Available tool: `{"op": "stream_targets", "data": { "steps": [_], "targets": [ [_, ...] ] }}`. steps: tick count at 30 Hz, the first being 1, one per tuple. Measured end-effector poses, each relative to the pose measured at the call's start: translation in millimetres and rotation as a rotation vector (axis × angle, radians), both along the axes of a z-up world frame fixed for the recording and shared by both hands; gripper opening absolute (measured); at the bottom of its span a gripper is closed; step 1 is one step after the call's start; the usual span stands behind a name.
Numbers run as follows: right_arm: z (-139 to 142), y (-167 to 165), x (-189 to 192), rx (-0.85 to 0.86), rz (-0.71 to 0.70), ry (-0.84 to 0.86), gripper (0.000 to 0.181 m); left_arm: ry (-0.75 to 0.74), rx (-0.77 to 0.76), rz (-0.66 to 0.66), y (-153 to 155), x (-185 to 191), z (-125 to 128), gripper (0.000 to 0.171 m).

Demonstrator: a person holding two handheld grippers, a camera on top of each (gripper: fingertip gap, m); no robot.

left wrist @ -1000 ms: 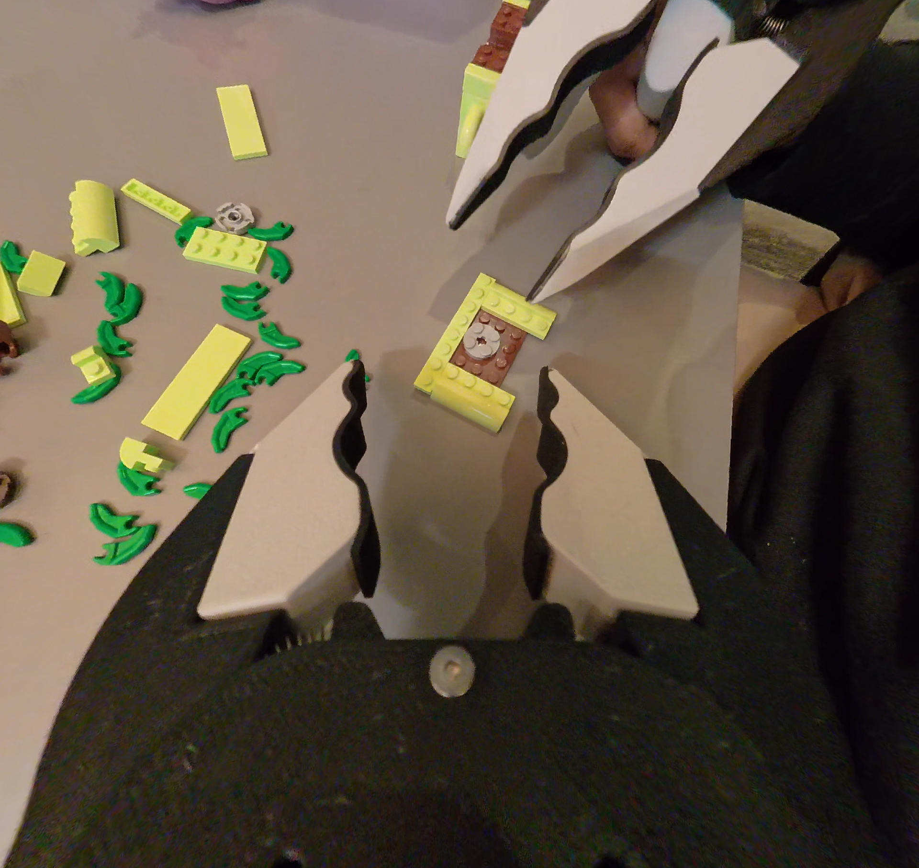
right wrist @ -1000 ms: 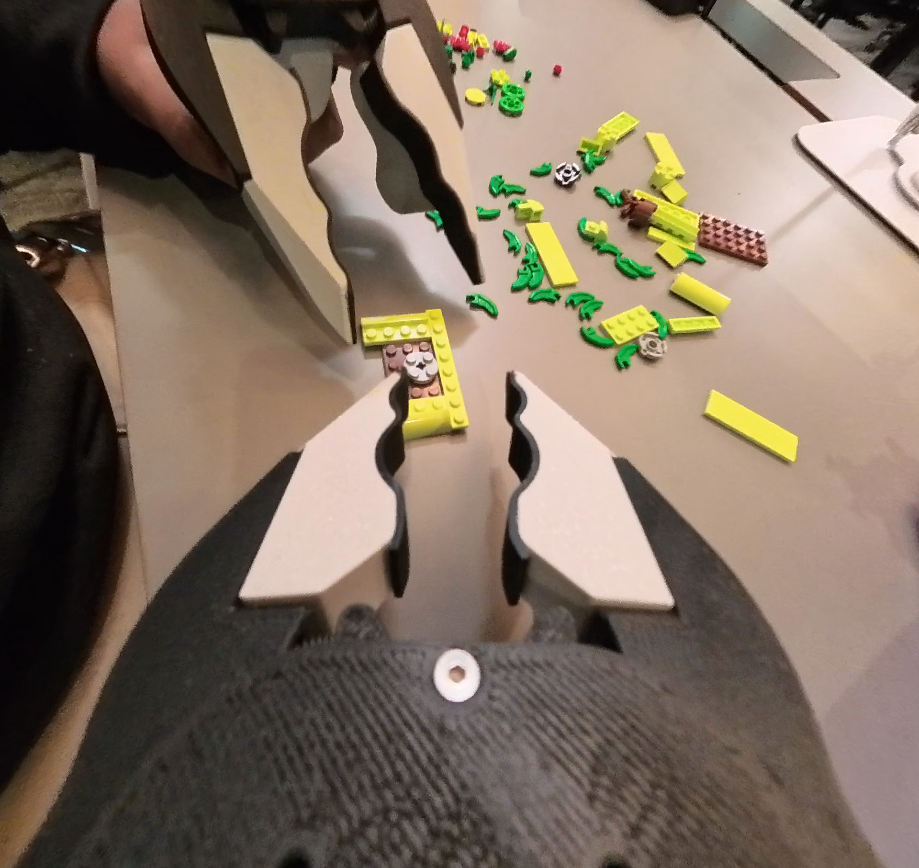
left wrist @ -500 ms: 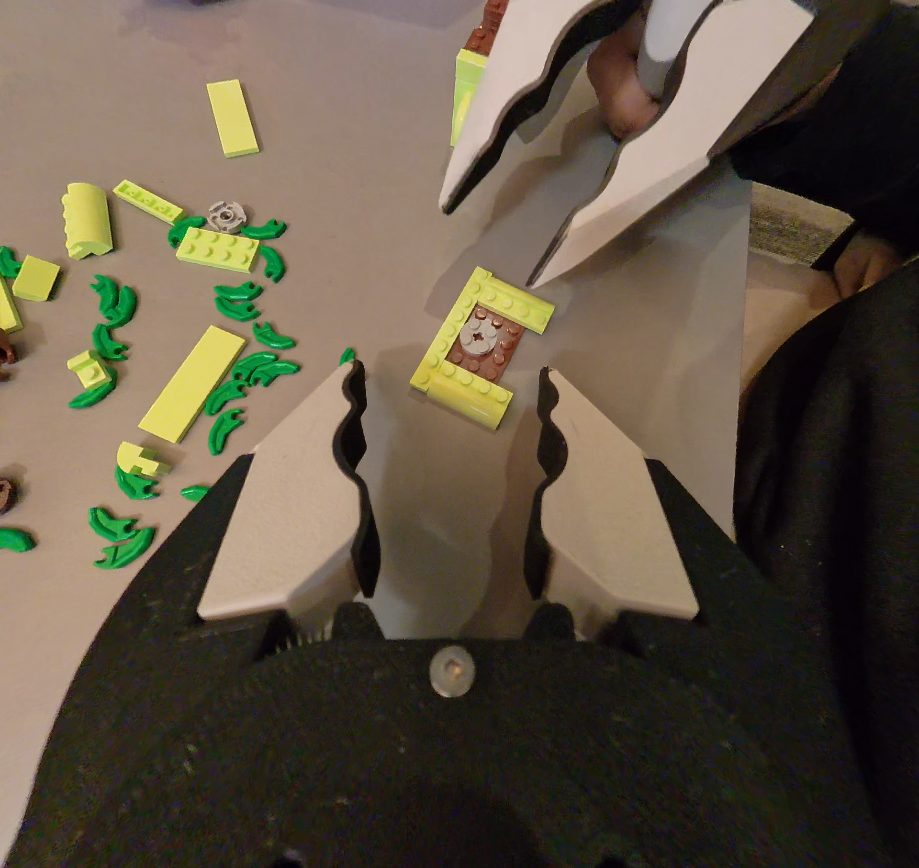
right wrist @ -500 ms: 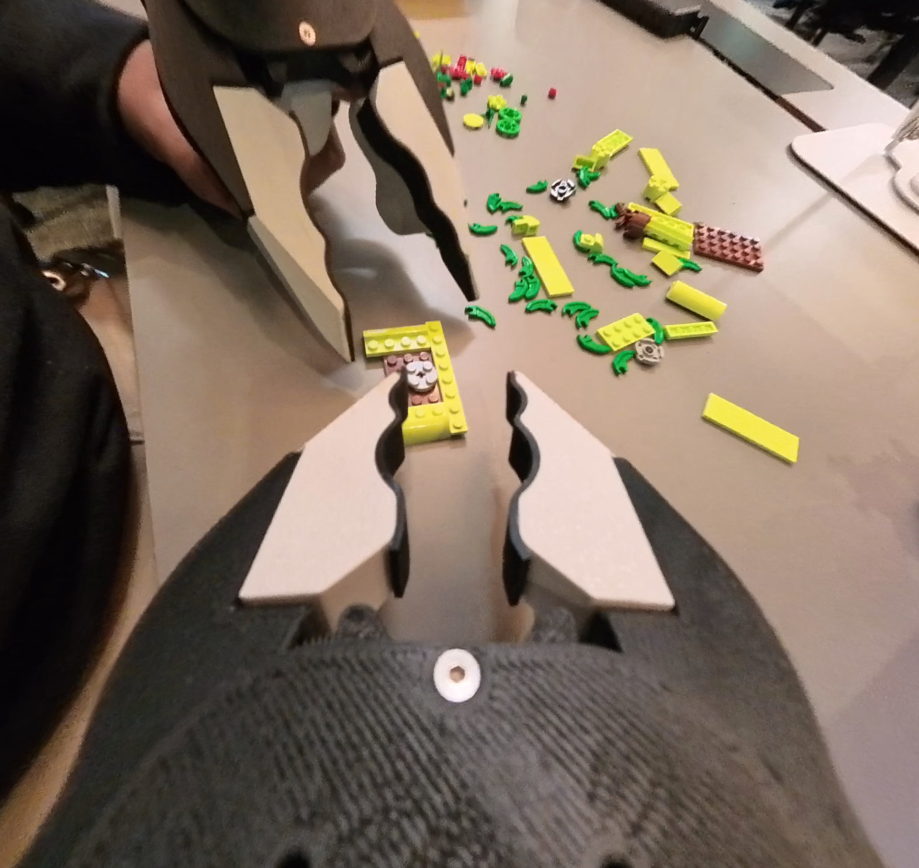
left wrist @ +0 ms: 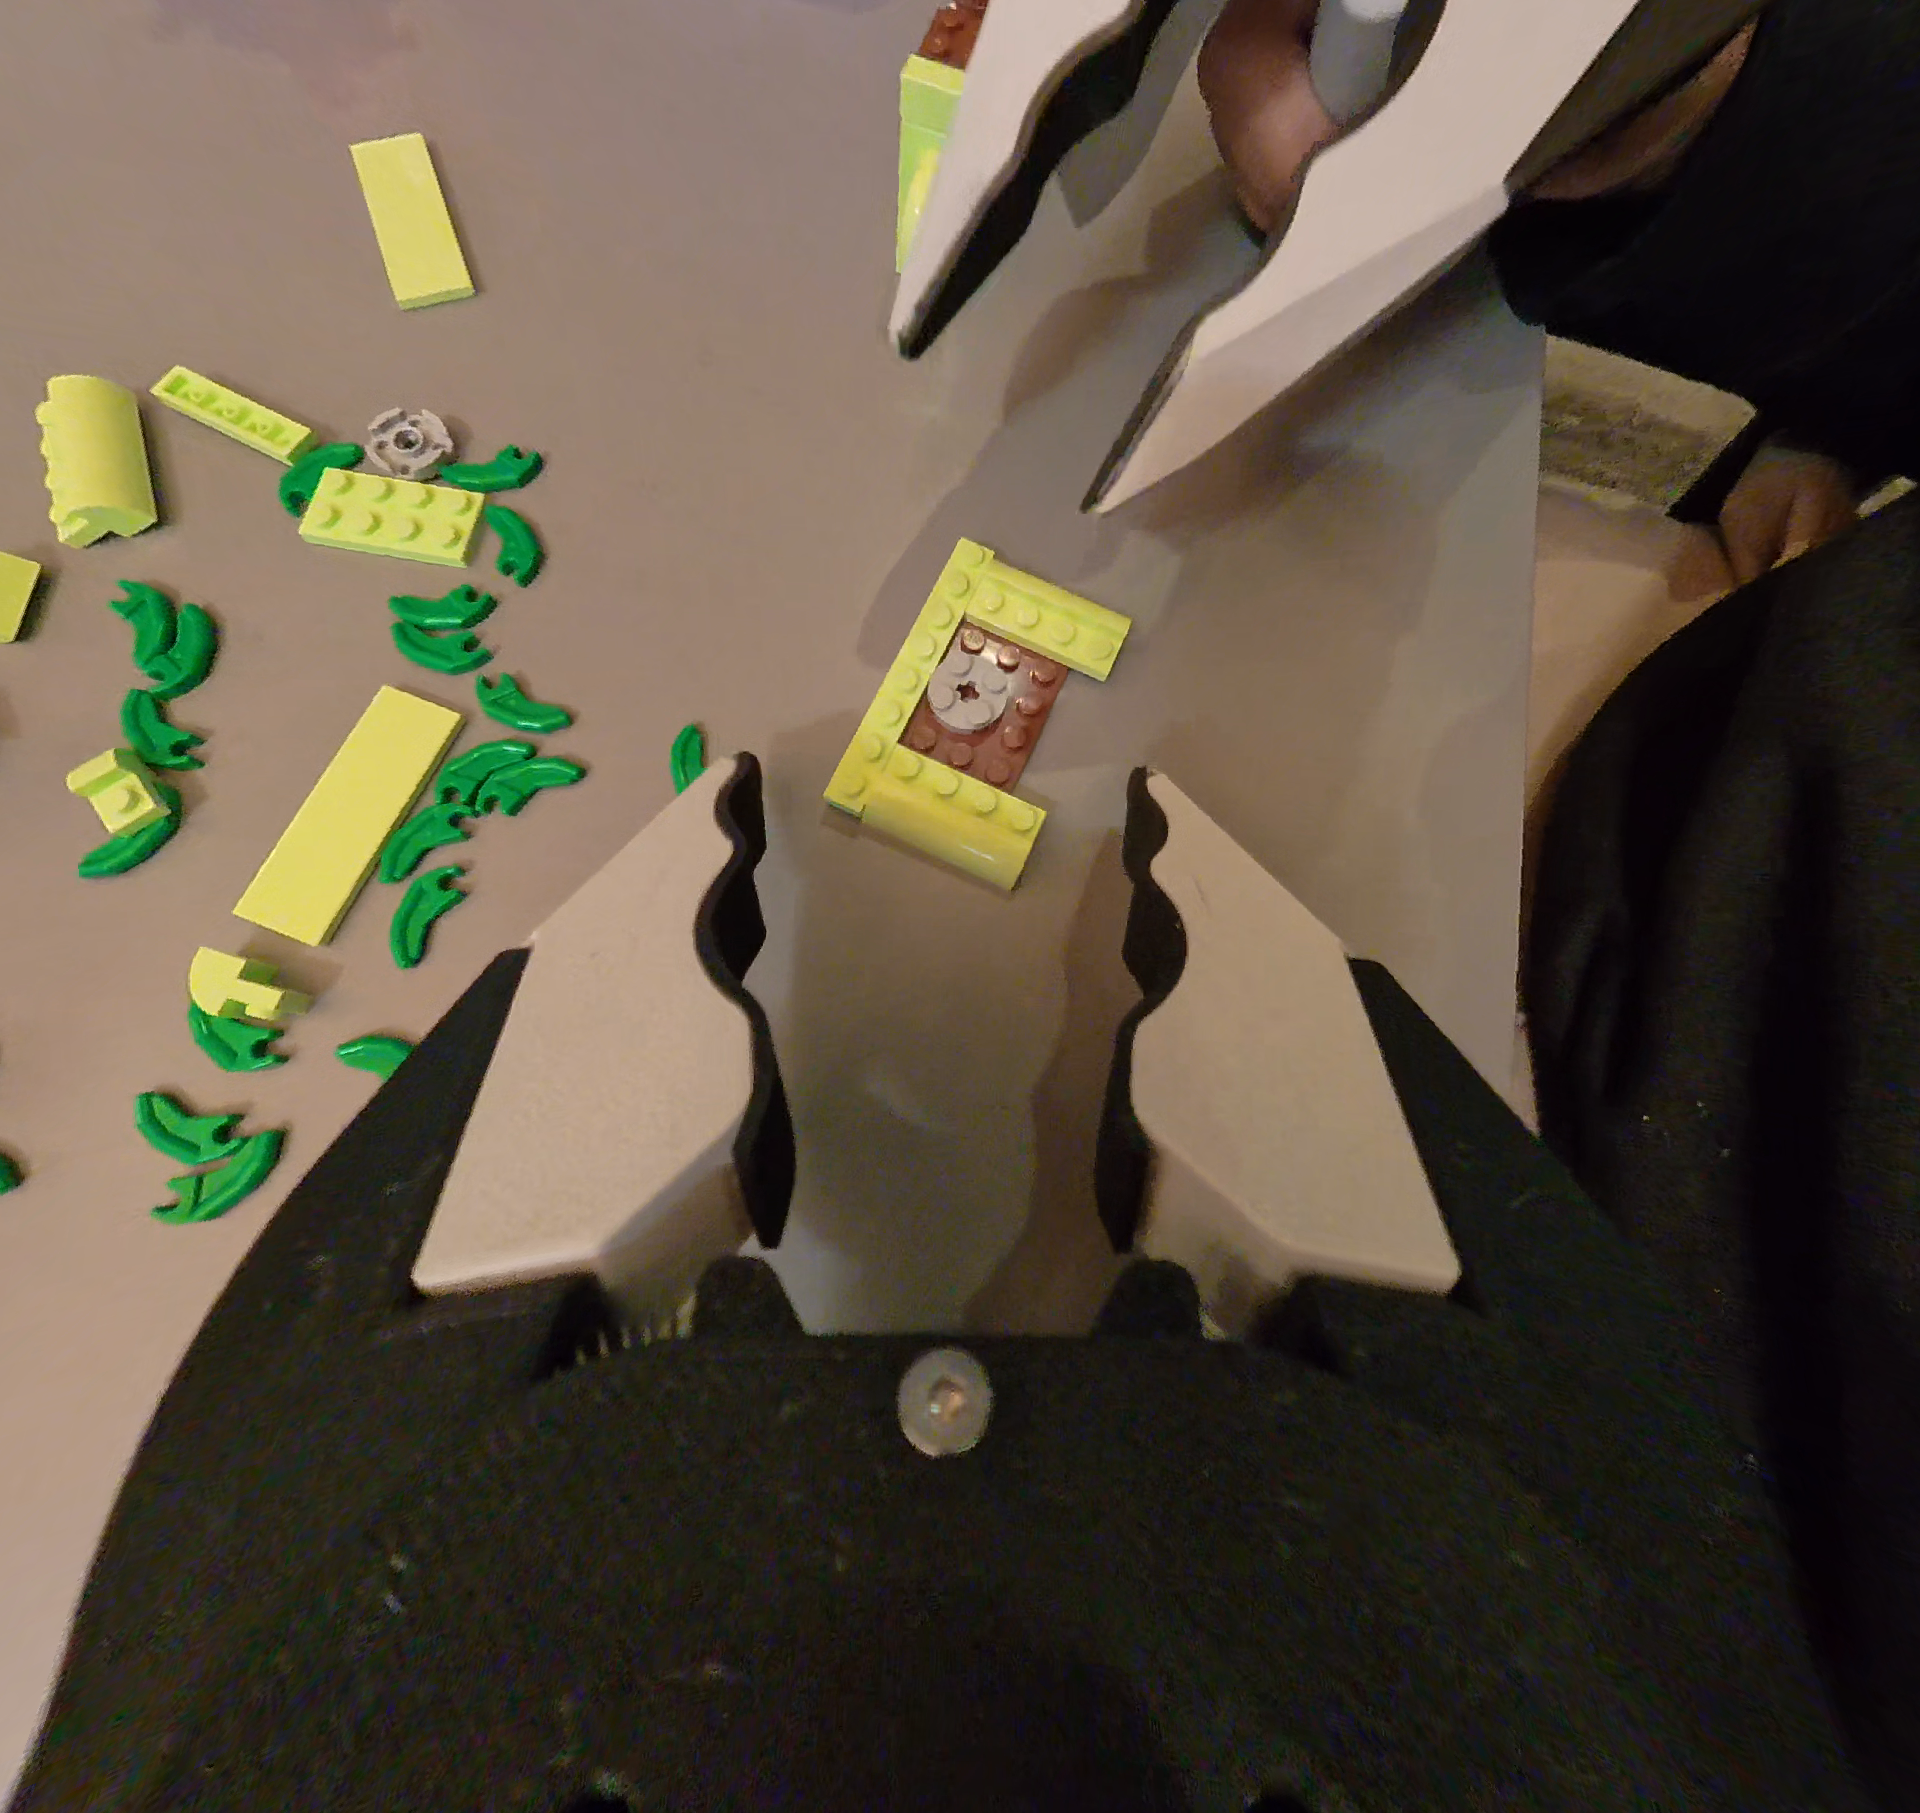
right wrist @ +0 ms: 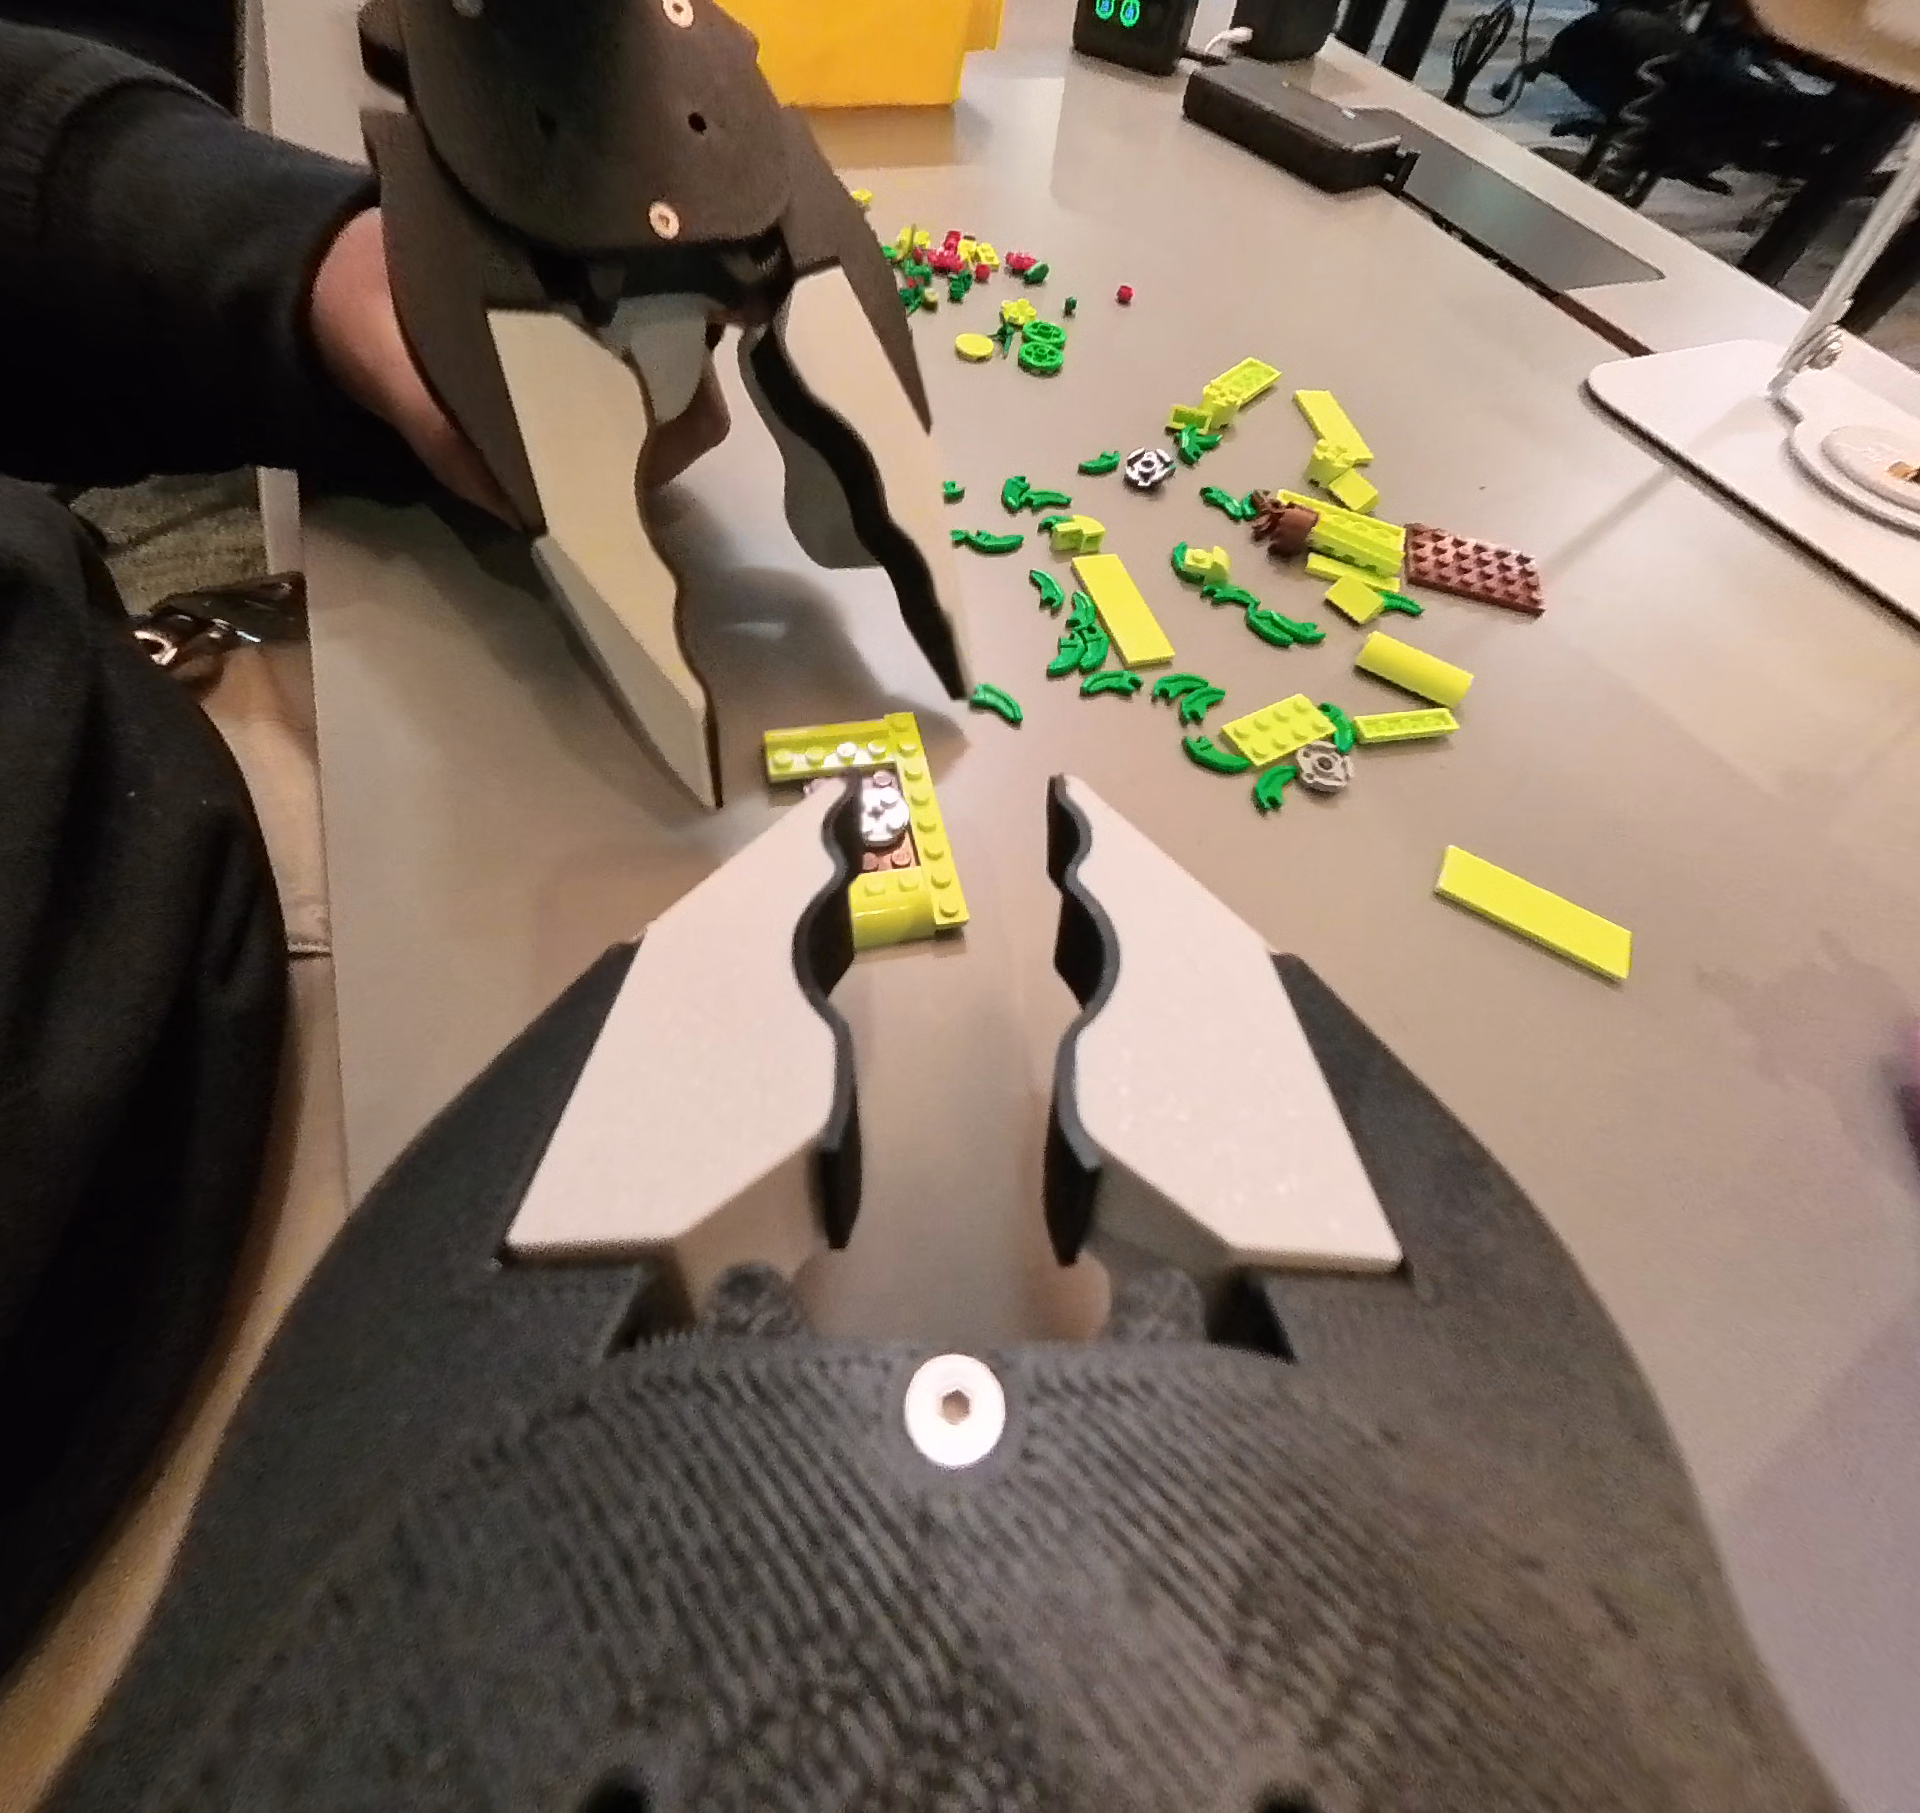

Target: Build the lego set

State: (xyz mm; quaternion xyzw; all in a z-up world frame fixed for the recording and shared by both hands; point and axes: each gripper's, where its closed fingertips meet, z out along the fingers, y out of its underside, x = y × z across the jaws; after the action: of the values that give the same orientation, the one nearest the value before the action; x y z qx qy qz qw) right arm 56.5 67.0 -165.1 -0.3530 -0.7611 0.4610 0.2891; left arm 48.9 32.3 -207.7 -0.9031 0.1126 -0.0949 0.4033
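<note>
A small assembly (left wrist: 977, 714) lies on the grey table: a brown plate with a grey round piece on top, framed on three sides by lime plates. My left gripper (left wrist: 940, 776) is open and empty, its tips just short of the assembly's near edge. My right gripper (left wrist: 997, 423) is open and empty and hovers above the assembly's far side without touching it. In the right wrist view the assembly (right wrist: 914, 828) lies partly behind the left finger of my right gripper (right wrist: 945, 792), and my left gripper (right wrist: 831, 745) points down at it from the far side.
Loose lime tiles (left wrist: 348, 813), a lime plate (left wrist: 395, 516), a grey round piece (left wrist: 408, 438) and several green leaf pieces (left wrist: 488, 776) lie to the left. A brown plate (right wrist: 1475, 568), a yellow bin (right wrist: 862, 7) and black devices (right wrist: 1288, 127) are farther off. The table edge (left wrist: 1532, 724) borders the person's lap. The left gripper's tips are roughly 6 cm from the right gripper's. The lime plate (left wrist: 395, 516) sits 10 cm or so from the ends of my left fingers. My right wrist view (right wrist: 1273, 726) looks at it from another angle.
The right gripper's tip was touching the assembly's far lime plate and has lifted off and drawn back. The left gripper stays open just in front of the assembly.
</note>
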Motion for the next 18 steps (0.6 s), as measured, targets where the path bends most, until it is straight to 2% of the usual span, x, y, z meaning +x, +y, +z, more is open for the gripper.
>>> {"op": "stream_targets", "data": {
  "steps": [7, 18],
  "targets": [
    [8.7, 3.5, 1.0, -0.064, -0.003, 0.023, 0.031, 0.038, -0.025, -0.03, -1.3, 4.4, -5.1, 0.068],
    [7.4, 3.4, 0.3, -0.05, -0.008, 0.022, 0.03, 0.055, -0.029, -0.041, -2.0, 6.1, -6.3, 0.063]
  ]
}}
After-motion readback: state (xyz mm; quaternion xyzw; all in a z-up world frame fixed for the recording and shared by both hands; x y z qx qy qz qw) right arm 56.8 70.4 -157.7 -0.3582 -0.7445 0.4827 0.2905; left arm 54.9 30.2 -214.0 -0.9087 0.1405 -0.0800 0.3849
